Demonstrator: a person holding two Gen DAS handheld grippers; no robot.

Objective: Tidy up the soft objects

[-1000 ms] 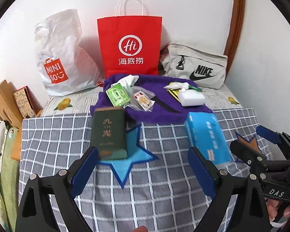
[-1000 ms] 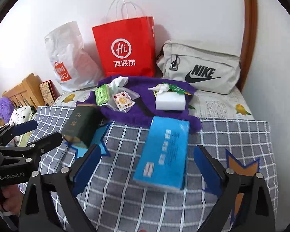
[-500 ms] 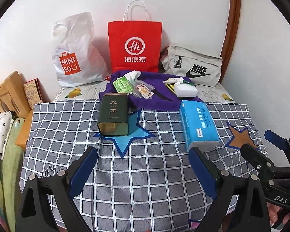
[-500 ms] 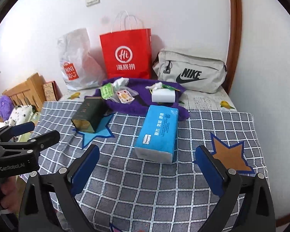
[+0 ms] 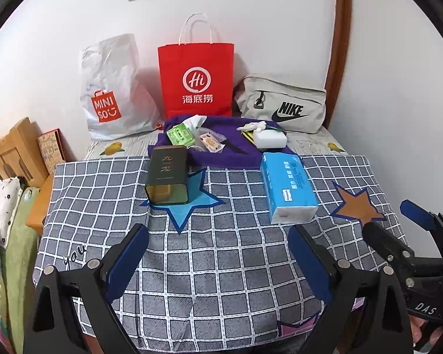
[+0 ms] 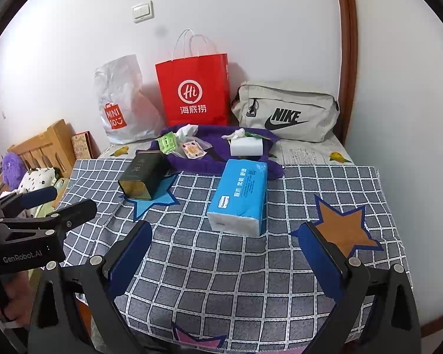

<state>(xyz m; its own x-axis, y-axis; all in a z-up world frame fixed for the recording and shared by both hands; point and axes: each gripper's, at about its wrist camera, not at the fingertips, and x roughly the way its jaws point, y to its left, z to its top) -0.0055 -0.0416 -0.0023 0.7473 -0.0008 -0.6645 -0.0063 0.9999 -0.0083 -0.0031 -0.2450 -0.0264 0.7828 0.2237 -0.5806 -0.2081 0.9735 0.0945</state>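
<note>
A blue tissue pack point(image 5: 288, 190) point(image 6: 239, 196) lies on the checked cloth point(image 5: 215, 253) point(image 6: 221, 265), right of a dark green tin point(image 5: 167, 178) point(image 6: 141, 177) lying on its side. Behind them a purple towel point(image 5: 236, 153) point(image 6: 218, 163) carries a white sponge block point(image 5: 270, 141) point(image 6: 246, 147), a green packet point(image 5: 180, 134) point(image 6: 167, 142) and a small card pack point(image 5: 211, 143) point(image 6: 193, 150). My left gripper point(image 5: 218, 253) is open and empty near the front edge. My right gripper point(image 6: 226, 250) is open and empty, in front of the tissue pack.
A white MINISO bag point(image 5: 112, 91) point(image 6: 122, 103), a red paper bag point(image 5: 196, 81) point(image 6: 193, 88) and a grey Nike pouch point(image 5: 280, 103) point(image 6: 286, 112) stand along the back wall. A wooden bed frame point(image 5: 11, 153) point(image 6: 44, 144) and bedding lie left.
Both grippers have pulled back and up from the objects, so the tin and tissue pack look smaller and farther. Nothing on the table has moved.
</note>
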